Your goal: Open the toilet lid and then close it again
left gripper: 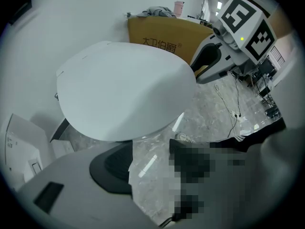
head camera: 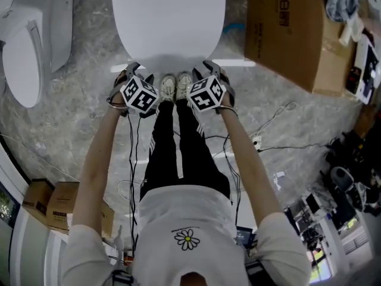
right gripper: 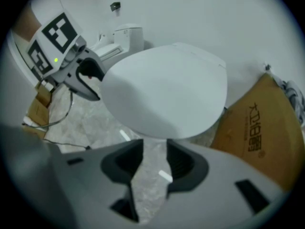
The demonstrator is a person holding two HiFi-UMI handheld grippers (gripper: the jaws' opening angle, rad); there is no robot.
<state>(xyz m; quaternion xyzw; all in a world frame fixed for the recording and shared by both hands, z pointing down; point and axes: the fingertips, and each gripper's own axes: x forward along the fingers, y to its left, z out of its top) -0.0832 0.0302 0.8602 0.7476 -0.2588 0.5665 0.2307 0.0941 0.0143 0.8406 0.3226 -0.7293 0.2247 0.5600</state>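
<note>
Toilet lid (head camera: 168, 16) is down flat. Its front edge faces the person, and both grippers sit just short of that edge, one each side of centre. Risks, big to small:
- Lid: smooth and rounded, no lip visible. Pads catching only the thin edge could slip off mid-lift, and the lid slams. Uneven lift between the two sides would twist the hinge. Can't tell if it's soft-close.
- Cardboard box (head camera: 286, 34): close on the right of the bowl. A wide swing of the right arm could clip it.
- Left gripper (left gripper: 152, 166): jaws apart, only floor between them, nothing held.
- Right gripper (right gripper: 150, 168): same, gap clear, empty. Both point steeply down, so they may land on the lid's top instead of getting under its edge.
- Shoes (head camera: 175, 85): right at the bowl's foot, between the grippers. Little room to shift stance.
- Cables (head camera: 274, 124): loose on the floor at the person's right, a snag or trip hazard.
</note>
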